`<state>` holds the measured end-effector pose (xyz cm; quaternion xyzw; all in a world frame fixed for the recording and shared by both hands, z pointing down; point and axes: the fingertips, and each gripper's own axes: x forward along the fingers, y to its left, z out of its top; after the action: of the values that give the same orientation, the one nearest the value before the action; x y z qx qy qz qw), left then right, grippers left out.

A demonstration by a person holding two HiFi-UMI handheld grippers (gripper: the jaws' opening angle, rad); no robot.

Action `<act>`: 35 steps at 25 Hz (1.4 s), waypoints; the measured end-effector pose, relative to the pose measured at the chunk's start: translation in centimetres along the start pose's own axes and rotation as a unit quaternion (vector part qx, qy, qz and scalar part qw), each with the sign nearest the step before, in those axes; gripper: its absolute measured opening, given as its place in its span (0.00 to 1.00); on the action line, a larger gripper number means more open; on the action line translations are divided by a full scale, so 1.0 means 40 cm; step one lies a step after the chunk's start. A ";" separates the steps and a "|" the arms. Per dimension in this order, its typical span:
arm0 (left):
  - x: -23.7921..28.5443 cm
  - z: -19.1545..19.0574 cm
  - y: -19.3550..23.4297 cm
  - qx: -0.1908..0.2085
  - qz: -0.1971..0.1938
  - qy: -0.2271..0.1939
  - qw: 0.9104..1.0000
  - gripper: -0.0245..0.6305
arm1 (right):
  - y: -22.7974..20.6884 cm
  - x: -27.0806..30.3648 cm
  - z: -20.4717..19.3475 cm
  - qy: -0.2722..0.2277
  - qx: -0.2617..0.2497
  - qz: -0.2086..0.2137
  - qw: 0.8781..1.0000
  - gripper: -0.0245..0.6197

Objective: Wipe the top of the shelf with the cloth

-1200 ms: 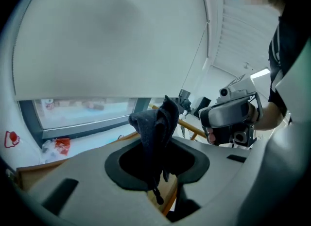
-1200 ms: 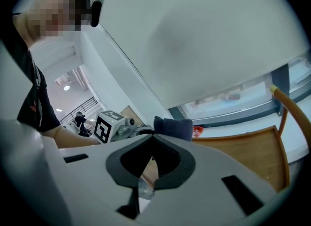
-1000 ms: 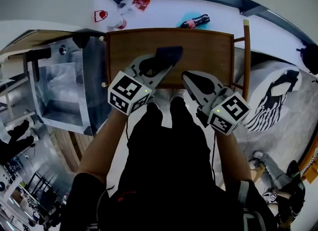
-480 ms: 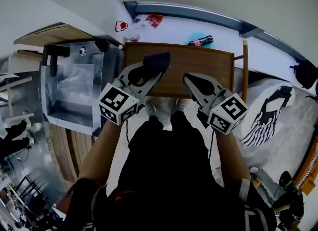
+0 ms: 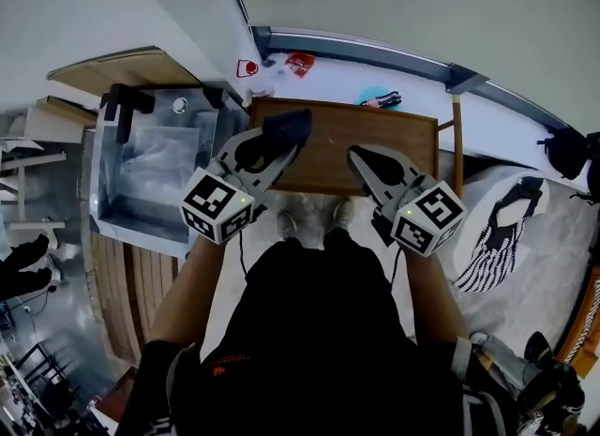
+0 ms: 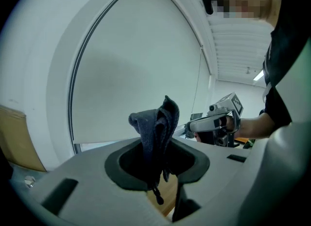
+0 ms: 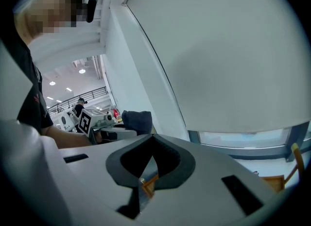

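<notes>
Your L gripper [image 5: 272, 148] has its jaws clamped on the dark cloth [image 5: 289, 125]. In the left gripper view the cloth [image 6: 156, 128] stands up in a bunch out of the pinch, w/ a short cord end hanging below. From the head view the cloth sits over the left rear part of the wooden shelf top [image 5: 347, 134], near its back edge; can't tell if it touches the wood.

Your R gripper [image 5: 361, 156] is over the right half of the shelf top, well apart from the cloth. In the right gripper view its jaws [image 7: 151, 140] meet at the tips w/ nothing between them, just a strip of wood showing through the gap lower down. That view also catches the cloth [image 7: 137, 120] off to the left.

Both grippers point toward the pale wall [image 5: 394, 3]. A metal bin [image 5: 112, 200] stands just beside the shelf's left end.
</notes>
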<state>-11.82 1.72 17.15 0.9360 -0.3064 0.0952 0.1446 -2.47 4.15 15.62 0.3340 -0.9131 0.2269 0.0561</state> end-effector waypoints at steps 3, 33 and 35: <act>-0.044 0.012 -0.008 0.002 0.004 -0.012 1.000 0.22 | 0.035 -0.001 0.007 -0.004 -0.009 -0.001 1.000 0.05; -0.192 0.044 0.016 -0.002 0.014 -0.064 0.998 0.22 | 0.198 0.062 0.036 -0.008 -0.051 0.006 0.999 0.04; -0.189 0.046 0.018 -0.003 0.014 -0.064 0.998 0.22 | 0.195 0.062 0.036 -0.009 -0.049 0.004 0.999 0.04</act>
<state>-18.09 4.68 13.57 0.9354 -0.3284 0.0362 0.1257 -9.28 7.30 12.04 0.3290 -0.9251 0.1789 0.0632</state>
